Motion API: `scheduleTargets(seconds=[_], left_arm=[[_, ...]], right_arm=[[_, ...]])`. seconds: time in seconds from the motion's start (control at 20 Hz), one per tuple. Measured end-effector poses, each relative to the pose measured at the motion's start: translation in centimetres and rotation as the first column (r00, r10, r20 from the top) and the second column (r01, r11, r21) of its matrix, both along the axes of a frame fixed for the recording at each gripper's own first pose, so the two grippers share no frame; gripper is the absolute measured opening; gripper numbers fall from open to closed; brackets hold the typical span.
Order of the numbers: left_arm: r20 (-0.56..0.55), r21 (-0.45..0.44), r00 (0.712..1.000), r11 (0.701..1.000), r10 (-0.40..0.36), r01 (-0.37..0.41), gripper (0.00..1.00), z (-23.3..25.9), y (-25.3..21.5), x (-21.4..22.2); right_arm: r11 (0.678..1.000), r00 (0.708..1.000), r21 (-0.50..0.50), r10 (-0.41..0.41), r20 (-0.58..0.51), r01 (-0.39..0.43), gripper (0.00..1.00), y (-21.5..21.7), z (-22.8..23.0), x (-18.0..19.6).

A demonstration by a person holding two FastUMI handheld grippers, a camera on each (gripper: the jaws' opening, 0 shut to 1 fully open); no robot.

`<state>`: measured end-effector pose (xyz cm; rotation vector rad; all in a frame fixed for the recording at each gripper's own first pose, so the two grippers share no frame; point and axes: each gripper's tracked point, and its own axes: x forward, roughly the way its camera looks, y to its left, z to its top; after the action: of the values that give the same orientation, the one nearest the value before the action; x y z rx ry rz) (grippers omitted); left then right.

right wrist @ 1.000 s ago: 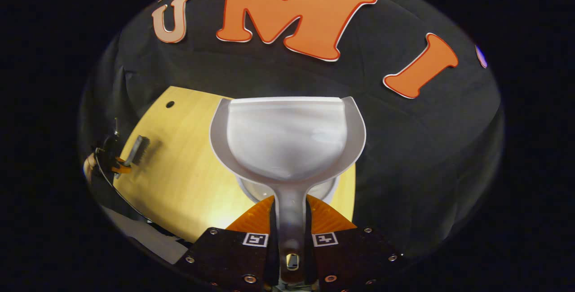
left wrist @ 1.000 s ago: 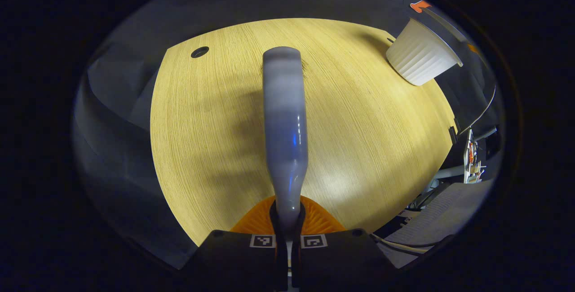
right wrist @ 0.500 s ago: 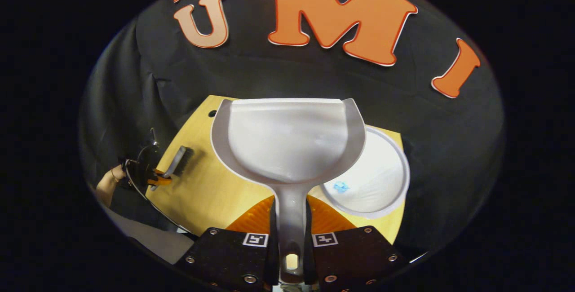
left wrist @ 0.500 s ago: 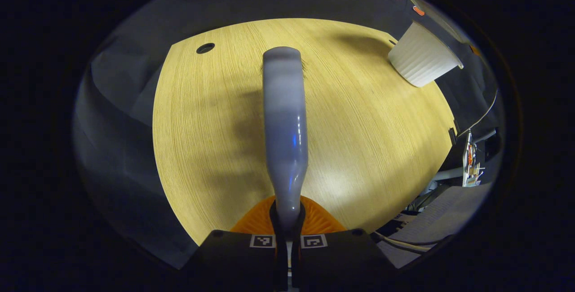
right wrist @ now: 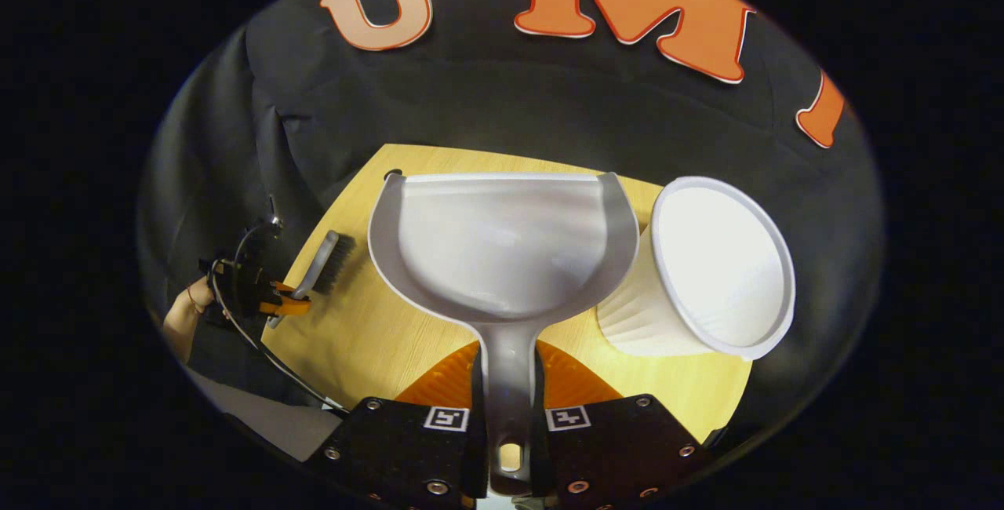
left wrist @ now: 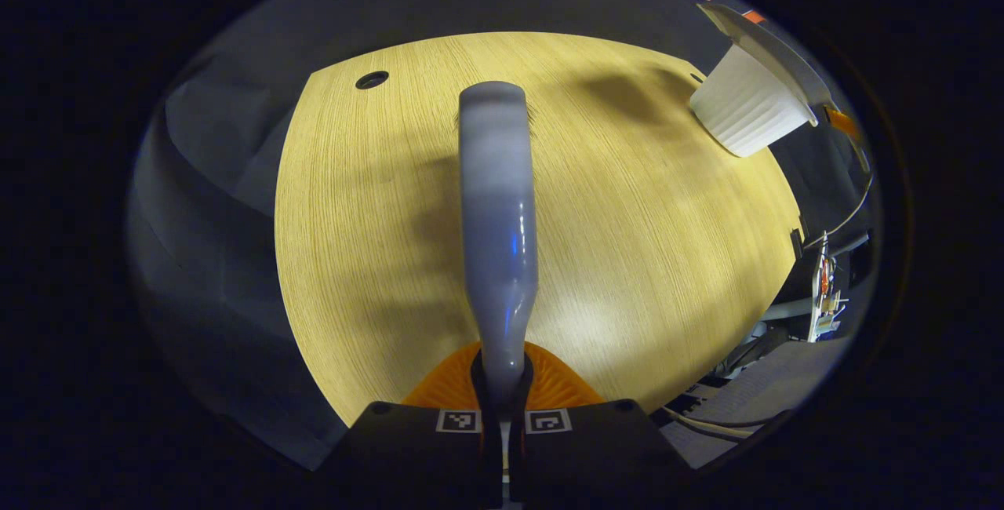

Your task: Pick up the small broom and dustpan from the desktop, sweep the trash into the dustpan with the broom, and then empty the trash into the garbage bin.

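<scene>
Right gripper [right wrist: 508, 416]: jaws clamp dustpan [right wrist: 502, 247] handle, pan left of bin [right wrist: 710, 271] | Left gripper [left wrist: 502, 416]: jaws grip broom [left wrist: 498, 212], parked above desk [left wrist: 376, 243], clear of emptying.

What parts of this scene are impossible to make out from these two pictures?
- Right gripper view: the garbage bin's bottom is hidden by its own tilted wall; the desk under the dustpan is covered by the pan.
- Left gripper view: the broom's bristles are hidden behind its own back; the clutter past the desk edge is too small.
</scene>
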<state>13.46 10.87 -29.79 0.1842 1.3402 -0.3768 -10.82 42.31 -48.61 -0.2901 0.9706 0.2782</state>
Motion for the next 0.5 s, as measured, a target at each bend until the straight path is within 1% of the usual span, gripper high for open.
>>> scheduleTargets(seconds=[0.2, 0.25, 0.3, 0.45, 0.5], left_arm=[[-0.006, -0.001, 1.000, 1.000, 0.022, -0.022, 0.06, -0.1, -0.3, 0.2], [-0.010, 0.000, 1.000, 1.000, 0.026, -0.026, 0.06, -0.2, -0.3, 0.2], [-0.013, -0.001, 0.999, 0.999, 0.032, -0.032, 0.06, -0.3, -0.4, 0.2], [-0.013, 0.005, 0.999, 0.999, 0.050, -0.050, 0.06, -0.2, -0.4, 0.3], [-0.013, 0.007, 0.998, 0.998, 0.057, -0.057, 0.06, -0.3, -0.5, 0.3]], right_arm=[[1.000, 0.999, -0.011, -0.025, -0.030, 0.025, 0.21, 0.7, -4.7, -1.3], [0.999, 0.998, -0.012, -0.037, -0.048, 0.036, 0.17, 0.4, -5.5, -2.1], [0.998, 0.997, -0.023, -0.052, -0.063, 0.050, 0.21, 0.1, -6.4, -2.6], [0.993, 0.993, -0.083, -0.087, -0.076, 0.081, 0.22, -1.5, -9.7, -3.2], [0.991, 0.992, -0.087, -0.104, -0.077, 0.097, 0.22, -1.8, -10.5, -3.4]])
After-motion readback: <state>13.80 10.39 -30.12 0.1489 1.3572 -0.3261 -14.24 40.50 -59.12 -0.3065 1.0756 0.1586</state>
